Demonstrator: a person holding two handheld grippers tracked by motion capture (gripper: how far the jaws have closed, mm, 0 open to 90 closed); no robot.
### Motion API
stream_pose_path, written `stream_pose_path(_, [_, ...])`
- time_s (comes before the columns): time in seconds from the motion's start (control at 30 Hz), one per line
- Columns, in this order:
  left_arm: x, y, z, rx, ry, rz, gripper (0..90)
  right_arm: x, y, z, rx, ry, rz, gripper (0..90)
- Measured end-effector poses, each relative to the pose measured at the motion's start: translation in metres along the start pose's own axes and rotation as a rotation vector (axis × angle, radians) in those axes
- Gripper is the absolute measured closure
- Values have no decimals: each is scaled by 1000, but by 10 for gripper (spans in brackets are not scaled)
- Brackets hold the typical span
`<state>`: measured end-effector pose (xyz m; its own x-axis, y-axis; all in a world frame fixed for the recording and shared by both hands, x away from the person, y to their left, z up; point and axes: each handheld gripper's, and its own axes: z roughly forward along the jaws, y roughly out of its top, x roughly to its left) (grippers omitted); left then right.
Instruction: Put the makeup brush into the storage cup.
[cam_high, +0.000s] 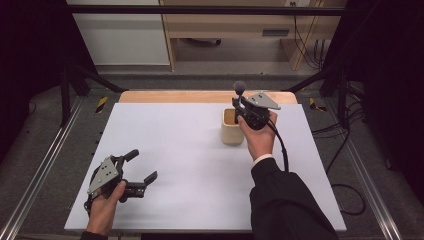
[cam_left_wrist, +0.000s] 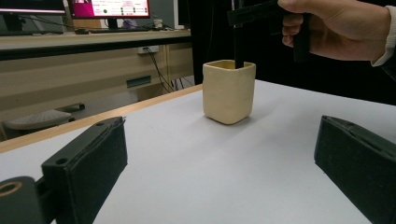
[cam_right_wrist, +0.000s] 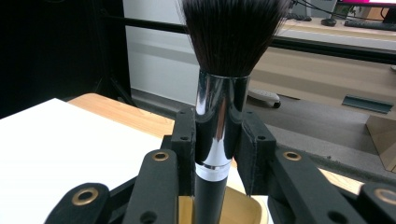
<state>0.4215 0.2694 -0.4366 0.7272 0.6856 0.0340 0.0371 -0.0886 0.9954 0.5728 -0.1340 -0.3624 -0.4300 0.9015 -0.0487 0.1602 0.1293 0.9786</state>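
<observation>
A cream square cup (cam_high: 232, 127) stands on the white board right of centre; the left gripper view shows the cup (cam_left_wrist: 229, 92) straight ahead. My right gripper (cam_high: 241, 104) hovers over it, shut on a makeup brush (cam_high: 239, 88) with a dark bristle head pointing up. In the right gripper view the jaws clamp the brush's silver ferrule (cam_right_wrist: 217, 126), and its black handle drops into the cup (cam_right_wrist: 243, 211). The handle (cam_left_wrist: 238, 46) enters the cup's mouth. My left gripper (cam_high: 141, 167) rests at the board's near left, open, with nothing between its pads (cam_left_wrist: 91, 163).
The white board (cam_high: 175, 150) lies on a wooden table whose far edge (cam_high: 200, 96) shows beyond it. Metal rails run along both sides. A black cable (cam_high: 282, 147) trails from the right gripper over the sleeve. Desks and monitors stand beyond the table.
</observation>
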Motion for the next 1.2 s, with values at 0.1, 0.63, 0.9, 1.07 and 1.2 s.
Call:
stream_pose_path(0.1, [0, 0, 0, -1, 1, 0, 23, 0, 0, 0, 1, -3, -5, 708])
stream_pose_path(0.63, [0, 0, 0, -1, -2, 1, 23, 1, -7, 0, 10, 2, 5, 708])
stream_pose_path(0.9, [1, 0, -1, 0, 1, 3, 23, 0, -9, -2, 11, -1, 17, 708])
stream_pose_path(1.07, [1, -1, 0, 13, 0, 6, 23, 0, -10, -4, 0, 4, 56, 708])
stream_pose_path(1.2, [1, -1, -1, 14, 1, 6, 23, 2, -11, -4, 10, -5, 19, 708])
